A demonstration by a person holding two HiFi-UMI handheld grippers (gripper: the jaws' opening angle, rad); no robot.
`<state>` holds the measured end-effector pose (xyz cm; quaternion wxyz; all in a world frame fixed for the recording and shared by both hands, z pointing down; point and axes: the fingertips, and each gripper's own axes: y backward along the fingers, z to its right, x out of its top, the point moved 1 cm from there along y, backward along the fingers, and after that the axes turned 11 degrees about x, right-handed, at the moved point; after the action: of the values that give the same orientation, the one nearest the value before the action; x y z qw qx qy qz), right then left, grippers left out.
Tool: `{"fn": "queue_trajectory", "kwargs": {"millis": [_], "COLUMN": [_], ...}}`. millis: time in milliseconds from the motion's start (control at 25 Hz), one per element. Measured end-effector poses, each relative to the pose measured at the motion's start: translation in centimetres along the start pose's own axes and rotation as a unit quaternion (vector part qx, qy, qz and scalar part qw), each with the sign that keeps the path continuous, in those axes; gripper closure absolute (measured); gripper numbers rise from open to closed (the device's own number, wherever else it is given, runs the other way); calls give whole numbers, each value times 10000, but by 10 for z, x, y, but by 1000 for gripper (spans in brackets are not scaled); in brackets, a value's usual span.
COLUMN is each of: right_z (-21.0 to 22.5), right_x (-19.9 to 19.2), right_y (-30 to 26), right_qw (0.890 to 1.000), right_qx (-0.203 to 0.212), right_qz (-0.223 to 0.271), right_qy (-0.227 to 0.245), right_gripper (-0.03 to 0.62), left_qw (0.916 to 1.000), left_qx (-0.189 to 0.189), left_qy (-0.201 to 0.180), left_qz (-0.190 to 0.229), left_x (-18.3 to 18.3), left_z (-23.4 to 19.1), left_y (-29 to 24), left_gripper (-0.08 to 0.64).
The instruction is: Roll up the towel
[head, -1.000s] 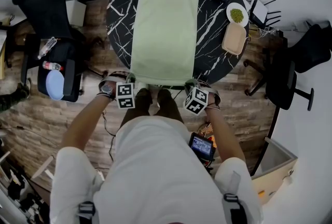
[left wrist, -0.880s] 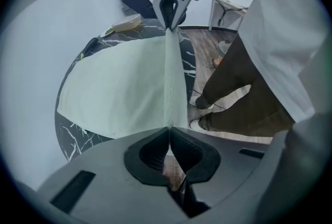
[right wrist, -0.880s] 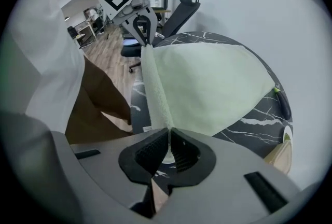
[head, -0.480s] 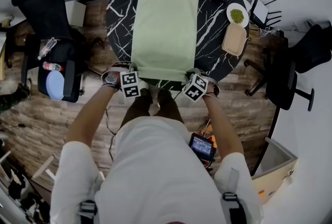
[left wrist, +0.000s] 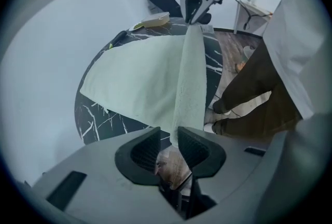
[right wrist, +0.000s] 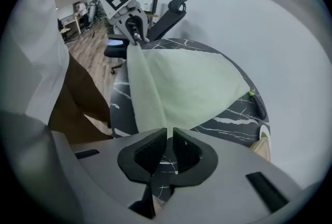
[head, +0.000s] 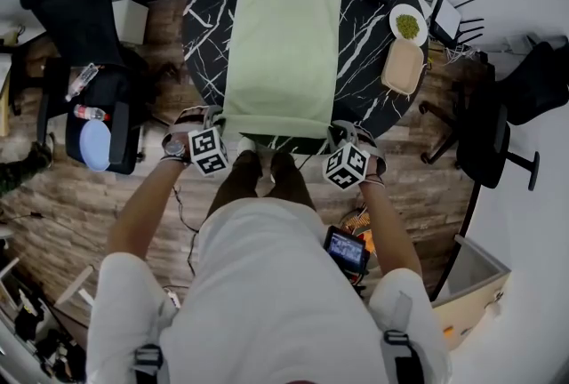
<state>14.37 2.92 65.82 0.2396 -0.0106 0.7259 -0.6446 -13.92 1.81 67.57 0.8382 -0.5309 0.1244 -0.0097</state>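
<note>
While the towel [head: 283,36] lies lengthwise on the round table [head: 200,27], its near end turned over into a loose first fold at the near rim, both grippers hang at that fold's corners; the left gripper [left wrist: 168,136] has just been opening and stands well apart, the corner at one pad's tip, nothing gripped; the right gripper [right wrist: 169,135] has just been opening too, to a narrow gap, the right corner between its tips but seemingly not pinched. My worry: drawing away with that corner snagged would skew the fold; unheld, it could flop open or slide off the rim.
</note>
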Motion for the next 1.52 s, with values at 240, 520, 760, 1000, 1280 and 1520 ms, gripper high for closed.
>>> {"fn": "queue_trajectory", "kwargs": {"millis": [240, 520, 760, 1000, 1280, 1520], "right_z": [-14, -32, -37, -34, -51, -43], "right_x": [-5, 25, -4, 7, -2, -8], "right_y": [3, -13, -41, -28, -31, -47], "right_qw": [9993, 9927, 9920, 9942, 9887, 9900], "right_qx": [-172, 115, 509, 438, 476, 562], "right_qz": [-78, -114, -614, -364, -581, -714], "right_qy": [316, 1192, 974, 915, 1300, 1081], "right_gripper": [569, 571, 554, 520, 491, 504], "left_qw": [10000, 9998, 10000, 9980, 9929, 9929], "left_qx": [36, 86, 93, -108, -233, -327], "left_qy": [66, -201, -15, -548, -1137, -1143], "left_qz": [-33, -3, 30, 304, 263, 38], "left_x": [-5, 12, 15, 0, 7, 7], "left_z": [8, 1, -14, 5, 44, 39], "left_y": [0, -15, -15, 16, 1, -20], "left_gripper": [472, 490, 471, 444, 441, 458]}}
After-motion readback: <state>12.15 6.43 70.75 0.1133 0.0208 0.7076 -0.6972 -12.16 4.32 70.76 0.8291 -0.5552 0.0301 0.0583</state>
